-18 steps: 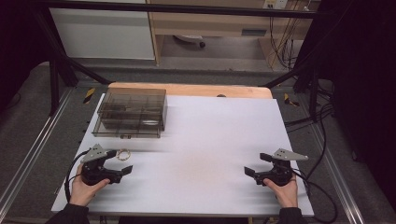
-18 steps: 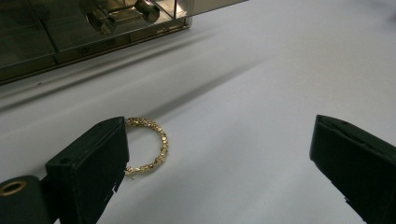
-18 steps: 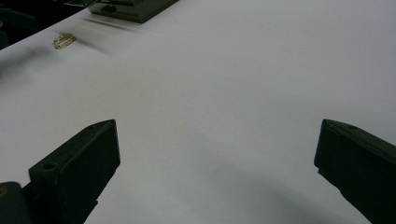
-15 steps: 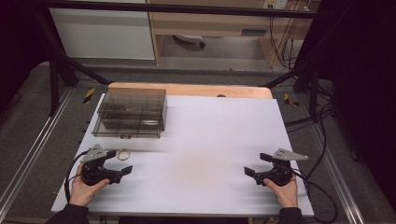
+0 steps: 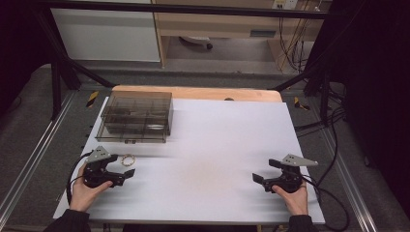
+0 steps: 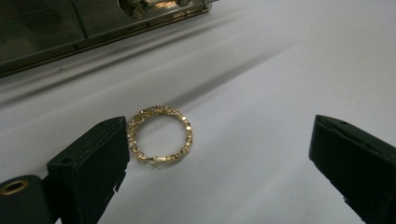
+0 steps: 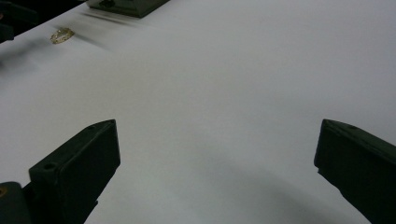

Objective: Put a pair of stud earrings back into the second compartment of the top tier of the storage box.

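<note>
A: Where is the small gold beaded ring [image 6: 160, 135]?
B: Flat on the white table sheet [image 5: 217, 145], just beside the left gripper [image 5: 126, 166], near the smoky clear plastic compartment box [image 5: 138, 116].
A: Jaws?
B: Left and right gripper [image 5: 265, 170] both wide apart, holding nothing

The left hand [image 5: 83, 193] holds the left gripper [image 5: 123, 172] low at the near left, and its jaws stand wide apart, pointing to the right. The right hand [image 5: 296, 197] holds the right gripper [image 5: 263, 171] at the near right, jaws also spread wide, pointing to the left. Both forearms enter from below.
</note>
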